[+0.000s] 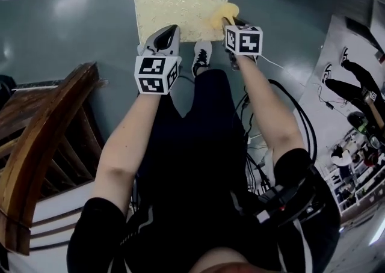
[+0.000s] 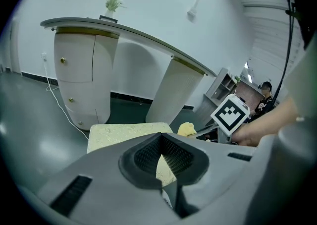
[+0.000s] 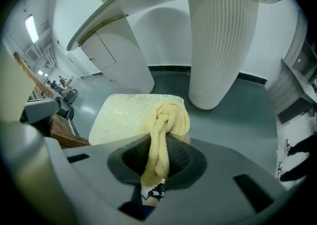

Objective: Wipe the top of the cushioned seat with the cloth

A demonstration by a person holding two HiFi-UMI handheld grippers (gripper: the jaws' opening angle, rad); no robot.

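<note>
Two hand-held grippers over one pale yellow cushioned seat (image 1: 174, 4) on a grey floor. Left gripper (image 1: 173, 29): jaws together, nothing between them, above the seat's near edge. Right gripper (image 1: 229, 23): jaws clamped on a bunched yellow cloth (image 1: 220, 14) at the seat's near right corner; contact with the cushion not discernible. One wooden chair (image 1: 42, 133), left.

Yellow cloth (image 3: 161, 135) — pale-yellow patterned seat (image 1: 174, 7)
</note>
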